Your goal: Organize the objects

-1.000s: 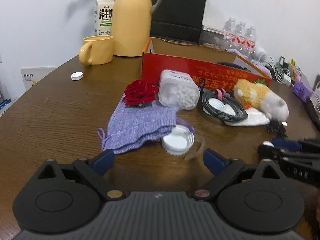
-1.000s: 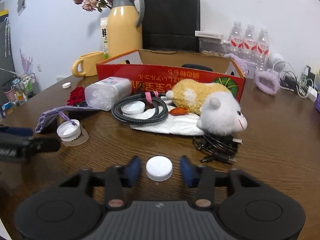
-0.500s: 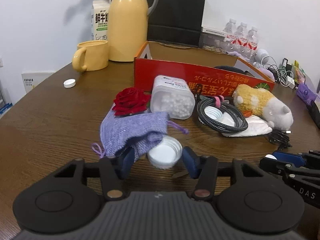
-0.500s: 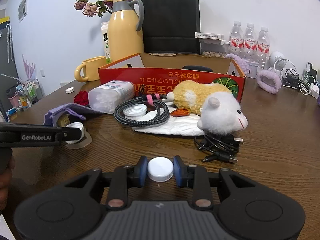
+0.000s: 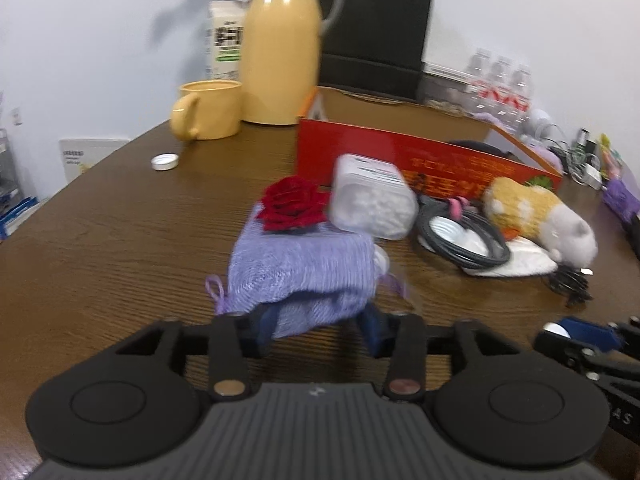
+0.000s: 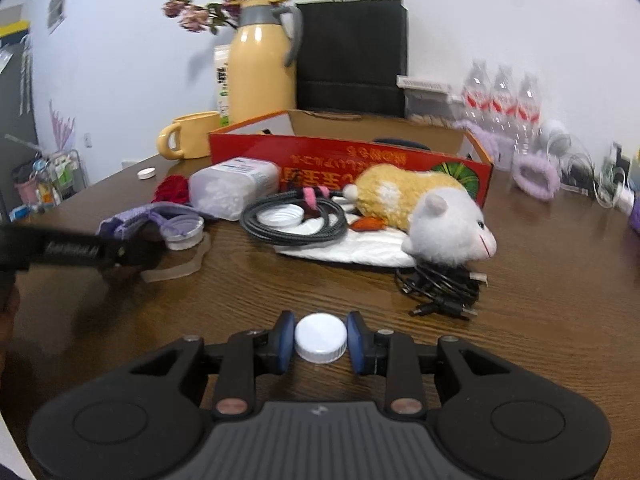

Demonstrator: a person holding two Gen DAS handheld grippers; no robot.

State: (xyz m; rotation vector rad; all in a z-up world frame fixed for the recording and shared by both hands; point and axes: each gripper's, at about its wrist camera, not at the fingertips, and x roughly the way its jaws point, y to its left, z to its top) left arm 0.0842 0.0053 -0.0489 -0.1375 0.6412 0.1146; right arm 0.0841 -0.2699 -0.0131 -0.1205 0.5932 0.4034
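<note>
My left gripper (image 5: 319,325) has its jaws opening, and the near end of a purple knitted pouch (image 5: 304,264) fills the gap between the blue pads. A red rose (image 5: 292,204) lies on the pouch's far end. A wide white lid (image 6: 184,232) rests on the table at the pouch's right side, free of the pads. My right gripper (image 6: 320,340) is shut on a small white bottle cap (image 6: 320,338), low over the wooden table (image 5: 100,248). The left gripper (image 6: 132,252) shows dark and blurred in the right wrist view.
Behind the pouch lie a clear box of cotton swabs (image 5: 372,208), a coiled cable (image 5: 464,236), a plush hamster (image 5: 540,216) and an open red cardboard box (image 5: 420,156). A yellow mug (image 5: 208,114), a thermos (image 5: 284,52) and a loose cap (image 5: 165,161) stand far left. Black cables (image 6: 440,288) lie right.
My left jaws narrowed around the wide white lid, then widened again; the pouch now sits between them and the lid is beside it. My right pads closed onto the small cap.
</note>
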